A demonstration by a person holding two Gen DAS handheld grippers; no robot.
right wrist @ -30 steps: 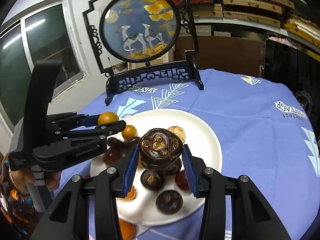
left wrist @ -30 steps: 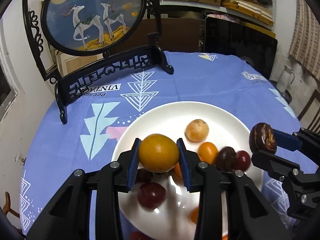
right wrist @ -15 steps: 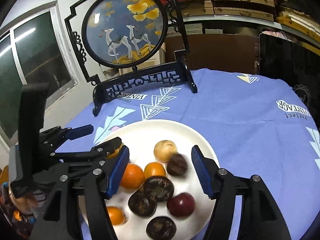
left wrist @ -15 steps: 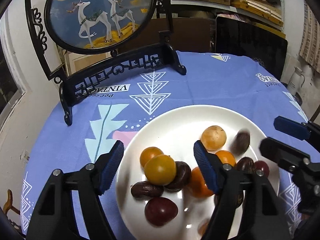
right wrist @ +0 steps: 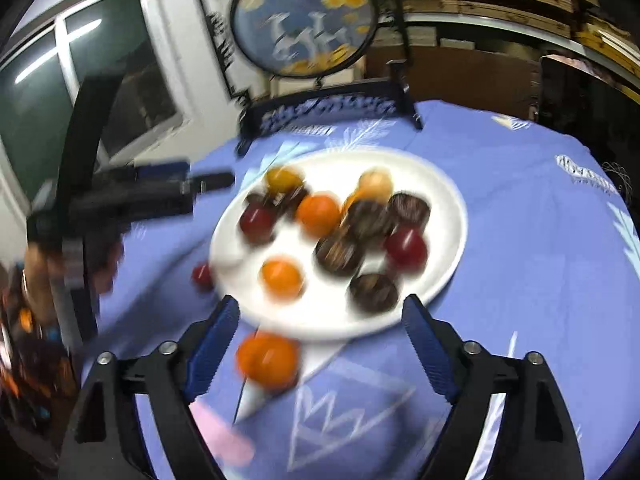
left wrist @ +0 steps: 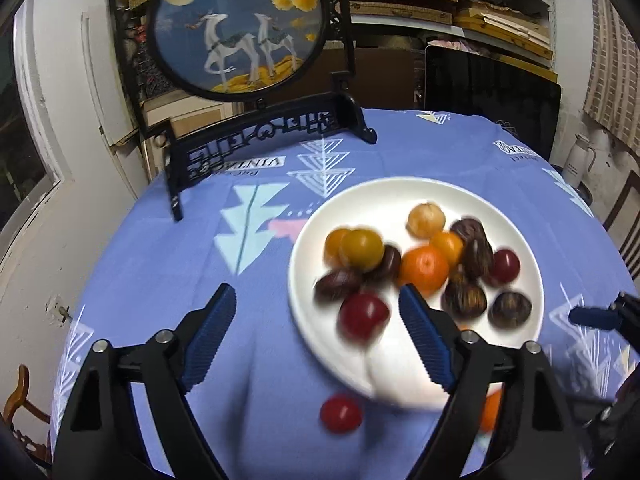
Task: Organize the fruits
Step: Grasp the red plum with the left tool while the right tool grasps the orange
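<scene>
Both tools are empty right now. The left gripper [left wrist: 316, 340] has its jaws opening with nothing pinched between them, and the right gripper [right wrist: 320, 350] is opening too, gripping nothing. Most of the fruit sits heaped on the white plate [left wrist: 384, 196]: oranges, dark wrinkled ones and red ones. Two are off the plate: a red fruit [left wrist: 341, 414] on the cloth just beside the plate's near rim, and an orange [right wrist: 267, 359] close under that same rim, near the right gripper's left pad.

My guess is the next job is fetching those two strays. Round fruit rolls, so I'd come down squarely over each, close gently across its widest part, and lower it into the bare near side of the plate, not onto the pile.

The plate rests on a blue tablecloth [left wrist: 168, 264] printed with pale triangles. Beyond the plate stands a round deer screen [left wrist: 240, 28] in a black stand, with shelves behind it and a window to the plate's left.
</scene>
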